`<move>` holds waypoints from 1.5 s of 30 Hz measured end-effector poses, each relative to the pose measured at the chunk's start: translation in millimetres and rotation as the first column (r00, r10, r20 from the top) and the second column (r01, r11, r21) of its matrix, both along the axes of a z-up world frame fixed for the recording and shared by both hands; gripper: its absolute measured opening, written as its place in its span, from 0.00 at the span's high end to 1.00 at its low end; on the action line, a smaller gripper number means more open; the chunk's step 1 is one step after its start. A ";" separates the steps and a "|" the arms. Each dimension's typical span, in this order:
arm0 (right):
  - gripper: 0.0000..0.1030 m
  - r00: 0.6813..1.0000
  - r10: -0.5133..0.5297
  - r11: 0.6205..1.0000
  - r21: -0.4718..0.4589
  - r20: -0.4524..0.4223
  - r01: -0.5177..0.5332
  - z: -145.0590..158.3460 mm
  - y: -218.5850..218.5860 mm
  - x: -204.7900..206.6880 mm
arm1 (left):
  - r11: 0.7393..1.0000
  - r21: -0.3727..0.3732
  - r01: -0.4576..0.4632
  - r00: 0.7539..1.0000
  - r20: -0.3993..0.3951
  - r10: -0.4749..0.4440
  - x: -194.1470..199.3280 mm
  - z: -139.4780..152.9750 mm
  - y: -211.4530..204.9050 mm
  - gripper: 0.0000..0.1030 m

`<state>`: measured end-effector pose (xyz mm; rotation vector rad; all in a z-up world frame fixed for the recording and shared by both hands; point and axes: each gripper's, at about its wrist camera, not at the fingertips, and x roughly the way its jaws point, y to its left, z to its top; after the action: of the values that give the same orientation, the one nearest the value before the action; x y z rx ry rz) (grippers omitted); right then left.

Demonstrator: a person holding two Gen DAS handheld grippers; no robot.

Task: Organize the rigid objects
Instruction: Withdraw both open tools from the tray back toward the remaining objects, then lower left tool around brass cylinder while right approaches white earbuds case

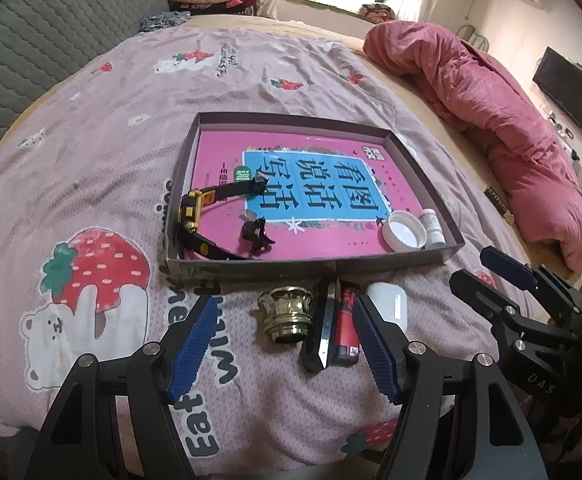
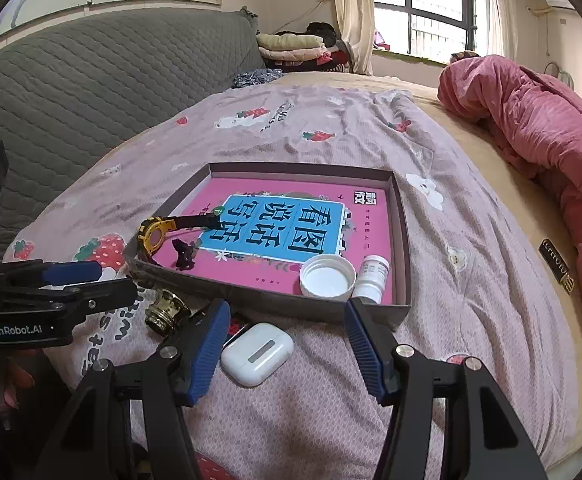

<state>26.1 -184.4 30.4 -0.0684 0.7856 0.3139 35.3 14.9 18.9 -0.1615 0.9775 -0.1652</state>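
Observation:
A shallow brown box (image 1: 311,266) (image 2: 259,300) lies on the bed with a pink book inside. On the book lie a yellow-black watch (image 1: 195,216) (image 2: 153,236), a dark hair clip (image 1: 257,234) (image 2: 185,254), a white lid (image 1: 405,230) (image 2: 327,276) and a small white bottle (image 1: 431,224) (image 2: 373,274). In front of the box lie a brass knob (image 1: 287,314) (image 2: 165,312), a black folding knife (image 1: 321,328), a red lighter (image 1: 347,332) and a white earbud case (image 1: 389,304) (image 2: 257,354). My left gripper (image 1: 283,344) is open around knob, knife and lighter. My right gripper (image 2: 287,348) is open over the earbud case.
A pink quilt (image 1: 491,120) (image 2: 539,152) is bunched along the right of the bed. A grey padded headboard (image 2: 71,80) stands at the left. Folded clothes (image 2: 295,46) are stacked at the far end. A small dark tag (image 2: 557,266) lies on the right.

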 end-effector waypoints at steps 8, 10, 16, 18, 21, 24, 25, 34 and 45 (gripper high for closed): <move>0.43 1.000 0.017 1.000 -0.019 -0.015 -0.017 -5.5 3.4 -6.4 | 1.000 0.003 -0.002 1.000 -0.029 0.002 -4.7 -6.0 4.0 0.30; 0.43 1.000 0.024 0.999 -0.023 -0.020 -0.024 -7.0 4.7 -7.2 | 1.000 0.007 0.002 0.999 -0.034 -0.002 -5.3 -7.7 4.0 0.30; 0.43 0.999 0.028 0.999 -0.028 -0.040 -0.030 -12.8 5.5 -7.6 | 1.000 0.010 0.017 0.999 -0.051 -0.017 -7.4 -14.1 -0.1 0.30; 0.43 0.998 0.031 0.999 -0.032 -0.051 -0.033 -15.6 6.6 -7.9 | 1.000 0.009 0.020 0.998 -0.061 -0.020 -7.1 -17.0 -1.1 0.30; 0.43 0.998 0.039 0.998 -0.048 -0.054 -0.041 -17.8 10.3 -8.6 | 1.000 0.012 0.024 0.997 -0.068 -0.023 -6.6 -19.5 -1.4 0.30; 0.43 0.997 0.051 0.997 -0.058 -0.062 -0.055 -20.6 14.0 -9.5 | 1.000 0.013 0.019 0.996 -0.083 -0.018 -5.2 -23.3 -0.1 0.30; 0.43 0.996 0.054 0.997 -0.059 -0.067 -0.058 -21.7 14.8 -9.6 | 1.000 0.013 0.016 0.996 -0.088 -0.015 -5.0 -24.8 0.4 0.30; 0.43 0.991 0.076 0.993 -0.084 -0.107 -0.085 -33.3 22.3 -11.7 | 1.000 0.012 0.026 0.993 -0.114 -0.025 -4.5 -32.6 -2.7 0.30; 0.43 0.989 0.068 0.994 -0.077 -0.133 -0.079 -40.3 21.5 -9.0 | 1.000 0.010 0.018 0.990 -0.142 -0.017 -2.6 -42.0 -0.5 0.30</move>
<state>17.1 -162.9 -10.0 -0.1553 0.9269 0.3589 32.7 14.4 -23.1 -0.1562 1.1222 -0.1659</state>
